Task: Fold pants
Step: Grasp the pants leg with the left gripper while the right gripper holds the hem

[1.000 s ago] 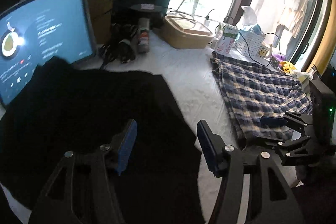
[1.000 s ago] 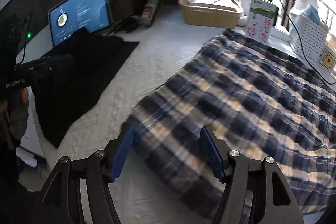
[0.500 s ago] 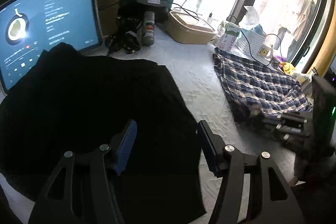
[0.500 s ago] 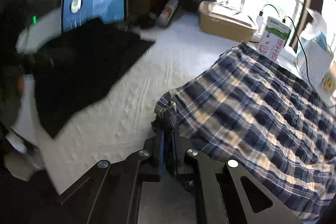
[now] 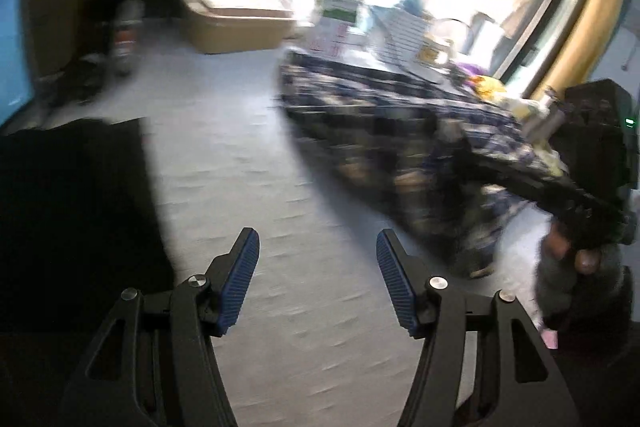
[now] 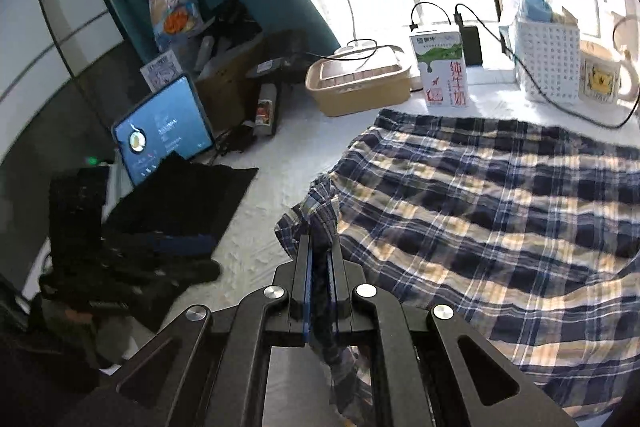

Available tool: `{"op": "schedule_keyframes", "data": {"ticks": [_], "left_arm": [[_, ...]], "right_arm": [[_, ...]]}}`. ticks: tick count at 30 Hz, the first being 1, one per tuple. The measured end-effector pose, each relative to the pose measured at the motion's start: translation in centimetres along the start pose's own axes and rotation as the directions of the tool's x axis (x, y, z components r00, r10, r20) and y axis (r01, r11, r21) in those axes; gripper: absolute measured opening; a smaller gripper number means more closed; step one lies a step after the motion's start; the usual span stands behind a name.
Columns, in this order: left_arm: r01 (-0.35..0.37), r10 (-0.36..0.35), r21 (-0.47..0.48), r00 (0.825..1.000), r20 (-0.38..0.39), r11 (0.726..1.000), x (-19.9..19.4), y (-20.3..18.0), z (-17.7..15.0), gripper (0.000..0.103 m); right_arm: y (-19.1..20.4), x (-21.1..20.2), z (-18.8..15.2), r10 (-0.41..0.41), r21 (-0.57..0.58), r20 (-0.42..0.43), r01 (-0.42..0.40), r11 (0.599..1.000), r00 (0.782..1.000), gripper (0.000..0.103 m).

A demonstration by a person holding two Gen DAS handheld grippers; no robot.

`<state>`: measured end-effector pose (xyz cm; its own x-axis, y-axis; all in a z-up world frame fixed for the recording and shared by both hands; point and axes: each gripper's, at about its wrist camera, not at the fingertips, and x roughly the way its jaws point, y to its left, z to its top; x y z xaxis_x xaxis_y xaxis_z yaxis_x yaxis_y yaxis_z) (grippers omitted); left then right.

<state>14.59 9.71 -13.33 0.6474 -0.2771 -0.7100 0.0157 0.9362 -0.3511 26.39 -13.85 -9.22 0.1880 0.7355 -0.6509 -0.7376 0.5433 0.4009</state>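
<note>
The blue and cream plaid pants (image 6: 480,195) lie spread on the white table (image 6: 272,195). My right gripper (image 6: 319,247) is shut on their near left corner and holds it lifted off the table. In the blurred left wrist view the pants (image 5: 384,119) lie to the right, with the right gripper (image 5: 500,183) holding their edge. My left gripper (image 5: 316,251) is open and empty above bare white table (image 5: 248,155), left of the pants. It also shows in the right wrist view (image 6: 176,243).
A black cloth (image 6: 180,195) lies at the left, in front of a lit tablet (image 6: 160,135). At the back stand a tan lidded box (image 6: 356,83), a milk carton (image 6: 442,67), a white basket (image 6: 548,55), a mug (image 6: 600,75), a spray can (image 6: 266,107) and cables.
My right gripper closed on the corner of the plaid pants and lifted it. My left gripper moved right, off the black cloth, over the bare table toward the pants.
</note>
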Motion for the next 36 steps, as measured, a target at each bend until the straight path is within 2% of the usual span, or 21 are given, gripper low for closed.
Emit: {"op": "schedule_keyframes", "data": {"ticks": [1, 3, 6, 11, 12, 14, 15, 16, 22, 29, 31, 33, 36], "left_arm": [[0.040, -0.040, 0.015, 0.999, -0.011, 0.999, 0.7, -0.9, 0.2, 0.062], [0.053, -0.052, 0.029, 0.998, -0.030, 0.998, 1.7, -1.9, 0.5, 0.062], [0.021, -0.019, 0.057, 0.999, -0.040, 0.998, 2.8, -2.9, 1.0, 0.062], [-0.015, 0.017, 0.121, 1.000, -0.019, 0.993, 2.1, -3.6, 1.8, 0.062], [-0.021, 0.024, 0.132, 1.000, -0.017, 0.991, 2.0, -3.7, 1.9, 0.062], [-0.029, 0.032, 0.139, 0.999, -0.022, 0.990, 2.1, -3.5, 1.9, 0.062], [-0.037, 0.042, 0.141, 0.999, -0.027, 0.989, 2.4, -3.4, 1.9, 0.062], [-0.052, 0.058, 0.147, 0.998, -0.034, 0.988, 2.7, -3.4, 1.8, 0.062], [-0.098, 0.111, 0.195, 0.992, -0.053, 0.976, 4.1, -3.4, 1.4, 0.062], [-0.017, 0.025, 0.137, 0.998, -0.058, 0.990, 4.4, -2.4, 1.7, 0.062], [-0.011, 0.022, 0.118, 0.996, -0.091, 0.993, 4.8, -2.1, 1.3, 0.059], [-0.015, 0.028, 0.116, 0.994, -0.106, 0.993, 4.8, -1.9, 0.8, 0.048], [-0.008, 0.018, 0.095, 0.994, -0.108, 0.995, 4.2, -1.5, 0.2, 0.045]], "right_arm": [[-0.3, -0.1, -0.1, 0.008, 0.011, 0.002, -0.008, 1.000, 1.000, 0.006], [-0.7, 0.1, -0.4, 0.020, 0.019, -0.002, -0.020, 1.000, 1.000, 0.006], [-1.3, 0.8, -0.7, 0.017, 0.032, -0.031, -0.016, 0.999, 0.999, 0.006], [-2.9, 0.9, -1.1, 0.030, 0.073, -0.041, -0.027, 0.997, 0.999, 0.007], [-3.1, 1.0, -1.2, 0.037, 0.079, -0.047, -0.034, 0.996, 0.998, 0.011], [-3.4, 1.2, -1.4, 0.045, 0.091, -0.057, -0.040, 0.995, 0.997, 0.036], [-3.5, 1.2, -1.5, 0.054, 0.098, -0.048, -0.049, 0.994, 0.997, 0.064], [-3.5, 1.1, -1.6, 0.067, 0.103, -0.037, -0.063, 0.993, 0.997, 0.073], [-1.7, 0.8, -1.6, 0.087, 0.014, -0.029, -0.087, 0.996, 0.996, 0.073], [-0.6, 1.0, -2.0, 0.099, -0.036, -0.042, -0.101, 0.994, 0.994, 0.072], [-0.5, 1.3, -2.0, 0.096, -0.038, -0.055, -0.098, 0.994, 0.994, 0.065], [-0.4, 1.6, -2.2, 0.089, -0.051, -0.071, -0.093, 0.994, 0.993, 0.059], [0.2, 2.6, -2.6, 0.083, -0.087, -0.126, -0.095, 0.992, 0.989, 0.042]]}}
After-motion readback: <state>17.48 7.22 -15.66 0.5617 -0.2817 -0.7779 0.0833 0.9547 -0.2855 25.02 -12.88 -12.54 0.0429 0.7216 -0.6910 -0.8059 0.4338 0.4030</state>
